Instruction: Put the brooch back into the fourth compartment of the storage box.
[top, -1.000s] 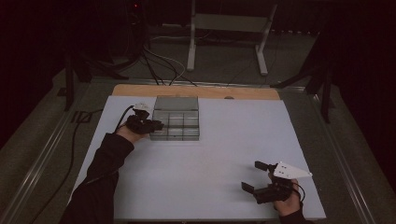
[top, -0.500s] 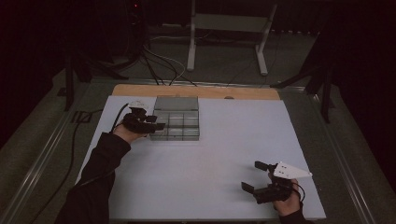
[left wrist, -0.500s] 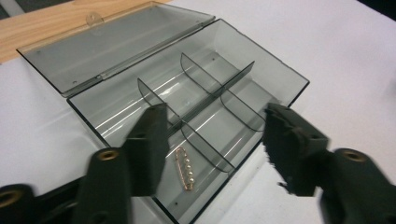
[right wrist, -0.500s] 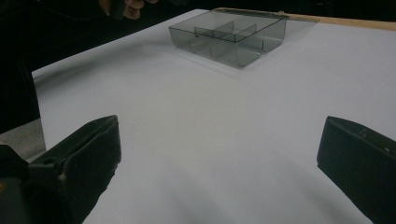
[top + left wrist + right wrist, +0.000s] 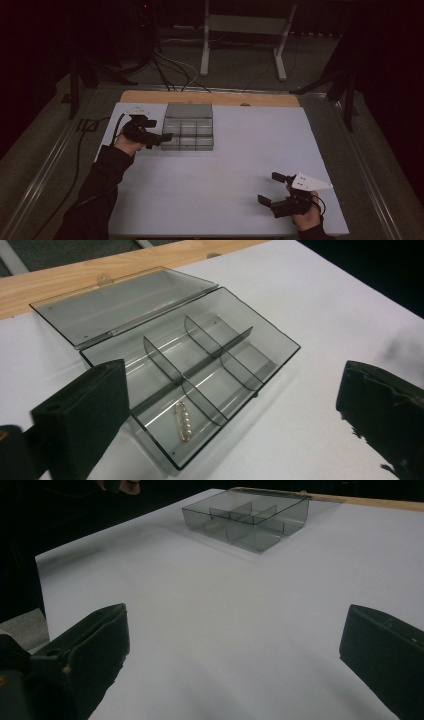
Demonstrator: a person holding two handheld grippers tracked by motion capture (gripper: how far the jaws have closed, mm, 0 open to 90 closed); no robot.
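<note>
My jaws are matt black, rough-edged. The box [image 5: 200, 365] is glossy, smoky clear plastic; its pin [image 5: 183, 421] shines like gold metal. The table [image 5: 225, 190] is matt white, edged in bare wood.

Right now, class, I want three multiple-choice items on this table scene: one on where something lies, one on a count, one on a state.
1. Where does the small gold pin lie?
A. in a near compartment at one end of the box
B. on the white table beside the box
C. on the open lid

2. How many compartments does the box have?
A. four
B. six
C. nine

3. How does the box's lid stand?
A. shut over the compartments
B. taken off and set aside
C. swung open, lying flat behind the box

Answers:
1 A: the pin rests on the floor of an end compartment in the row nearest the left gripper.
2 B: the dividers split the box into two rows of three.
3 C: the lid lies back flat toward the wooden strip, joined along the box's rear edge.
</note>
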